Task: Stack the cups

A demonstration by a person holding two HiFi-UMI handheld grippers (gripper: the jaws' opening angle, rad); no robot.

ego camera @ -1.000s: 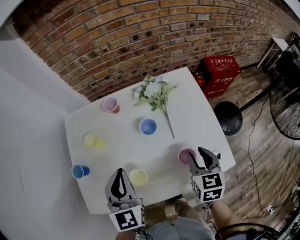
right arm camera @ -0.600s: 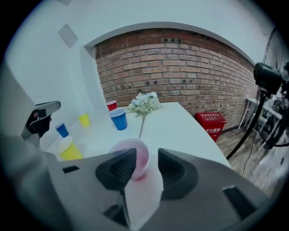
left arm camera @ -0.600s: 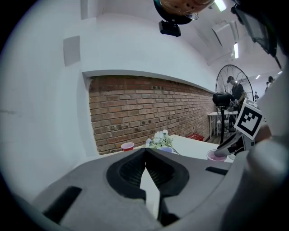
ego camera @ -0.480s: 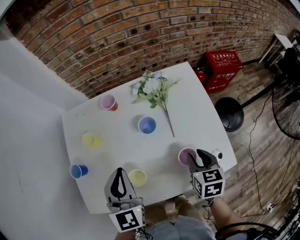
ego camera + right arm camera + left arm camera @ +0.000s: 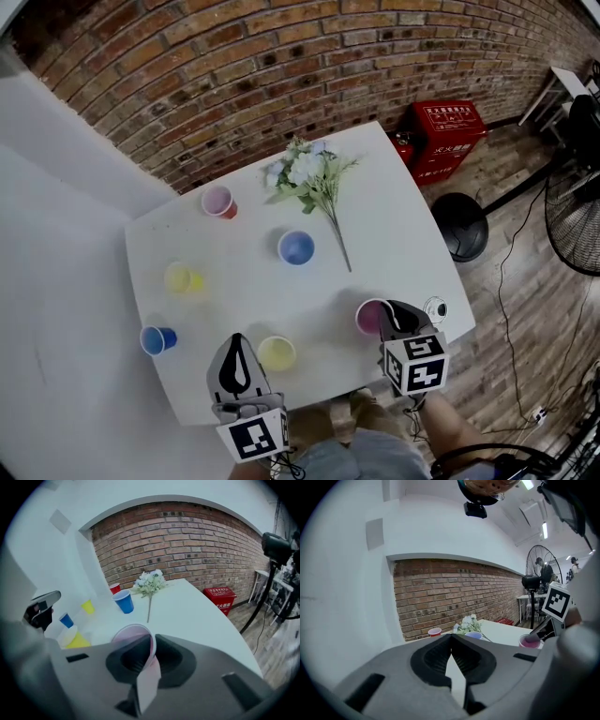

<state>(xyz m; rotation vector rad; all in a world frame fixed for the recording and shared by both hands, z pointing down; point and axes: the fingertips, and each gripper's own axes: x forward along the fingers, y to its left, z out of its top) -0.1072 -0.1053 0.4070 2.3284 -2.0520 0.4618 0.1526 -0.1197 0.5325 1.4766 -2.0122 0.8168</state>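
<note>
A pink cup [image 5: 370, 316] stands upright near the table's front right corner. My right gripper [image 5: 394, 320] has just closed, and its jaws now pinch the cup's near wall, one finger inside the rim and one outside. The right gripper view shows that pink cup [image 5: 132, 634] clamped between the pads. My left gripper [image 5: 235, 362] hovers at the front edge, shut and empty, just left of a yellow cup [image 5: 277, 353]. Other cups stand apart: a blue cup [image 5: 296, 247], a second yellow cup [image 5: 180, 278], a small blue cup [image 5: 155, 339] and a red cup [image 5: 217, 202].
A bunch of artificial flowers [image 5: 314, 183] lies at the back of the white table [image 5: 394, 225]. On the wooden floor to the right are a red crate [image 5: 445, 131], a round black base [image 5: 457, 234] and a fan [image 5: 574, 220]. A brick wall runs behind.
My right gripper has sunk onto the pink cup's rim and its jaws have closed on the cup's wall. The left gripper and the other cups have not moved.
</note>
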